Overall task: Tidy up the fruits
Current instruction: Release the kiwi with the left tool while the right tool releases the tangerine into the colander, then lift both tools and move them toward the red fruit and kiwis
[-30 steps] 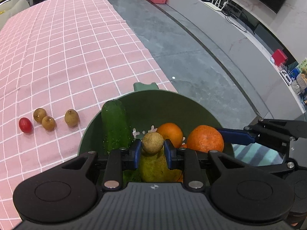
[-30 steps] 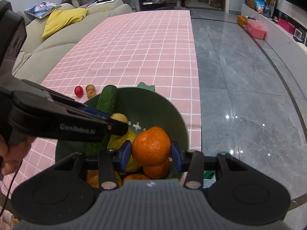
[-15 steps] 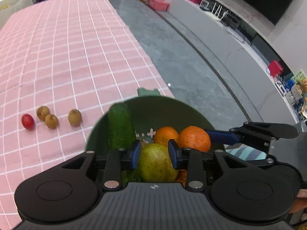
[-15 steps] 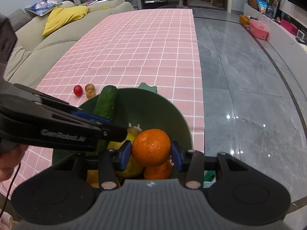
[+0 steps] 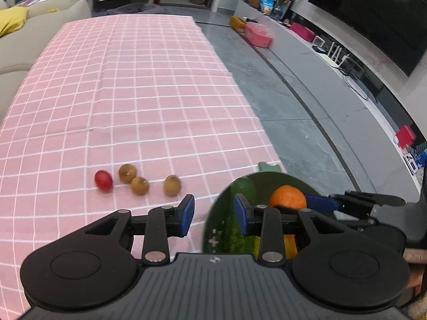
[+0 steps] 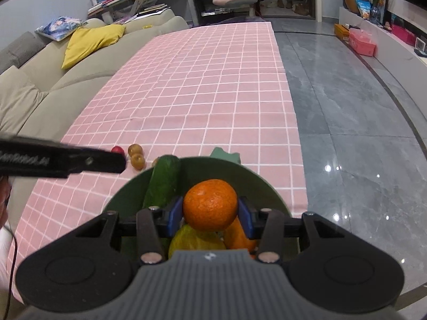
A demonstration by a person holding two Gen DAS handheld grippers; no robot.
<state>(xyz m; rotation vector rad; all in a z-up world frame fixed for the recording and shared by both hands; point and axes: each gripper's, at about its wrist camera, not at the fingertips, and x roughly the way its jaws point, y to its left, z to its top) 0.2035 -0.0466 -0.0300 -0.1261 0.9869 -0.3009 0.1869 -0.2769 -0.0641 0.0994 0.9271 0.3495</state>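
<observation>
The right gripper (image 6: 210, 217) is clenched on a round orange (image 6: 210, 204) over the dark green bowl (image 6: 263, 186) at the pink checked tablecloth's (image 6: 202, 101) edge — a green cucumber (image 6: 163, 182) leans inside. The left gripper (image 5: 213, 217) hangs released, nothing between its blue pads (image 5: 186, 214).

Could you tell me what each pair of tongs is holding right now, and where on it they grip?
The right tongs clamp an orange by its two sides, over the green bowl. The left tongs hold nothing.
</observation>
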